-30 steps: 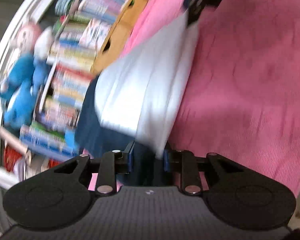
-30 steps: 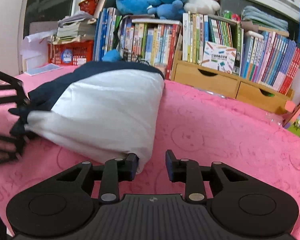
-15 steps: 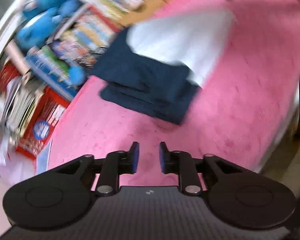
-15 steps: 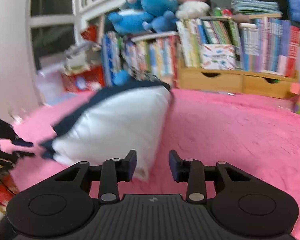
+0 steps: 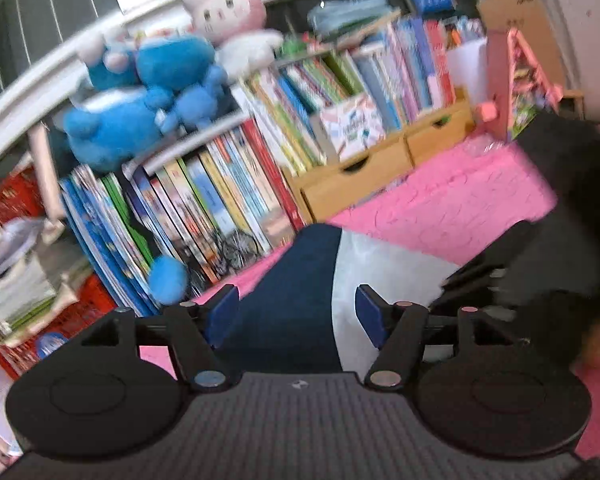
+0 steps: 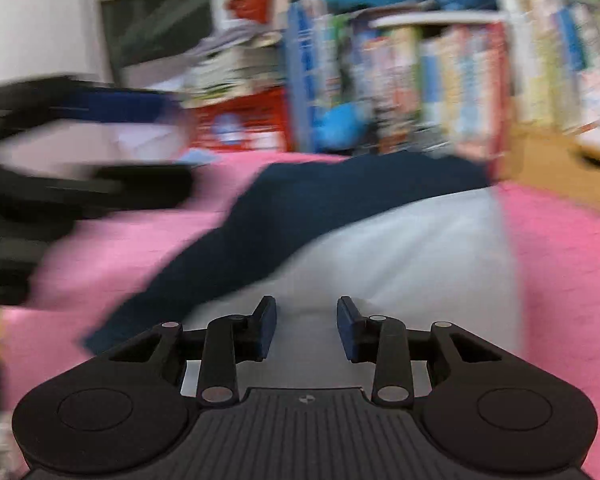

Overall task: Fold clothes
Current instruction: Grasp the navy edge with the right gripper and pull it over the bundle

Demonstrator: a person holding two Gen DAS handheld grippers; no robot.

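Note:
A folded garment, navy point(image 5: 296, 280) on one side and white point(image 6: 404, 256) on the other, lies on the pink blanket point(image 5: 440, 204). My left gripper point(image 5: 296, 314) hovers low at the garment's near edge, its jaws opening wide. The cloth shows in the gap, but the blue pads point(image 5: 222, 312) do not press it. My right gripper point(image 6: 306, 326) is over the white part, its jaws closing, a clear gap between the pads with no cloth pinched. Each gripper appears as a dark blur in the other's view: the right gripper point(image 5: 484, 280) and the left gripper point(image 6: 100, 140).
A row of books point(image 5: 236, 200) and wooden drawers point(image 5: 380, 164) line the back of the blanket, with plush toys point(image 5: 148, 104) on top. A red basket point(image 6: 240, 120) and paper stacks stand at the back left. Pink blanket lies bare to the right of the garment.
My left gripper let go of the cloth it pinched, rolled upright, drew back and spread its jaws. My right gripper swung left, from the white edge onto the white part.

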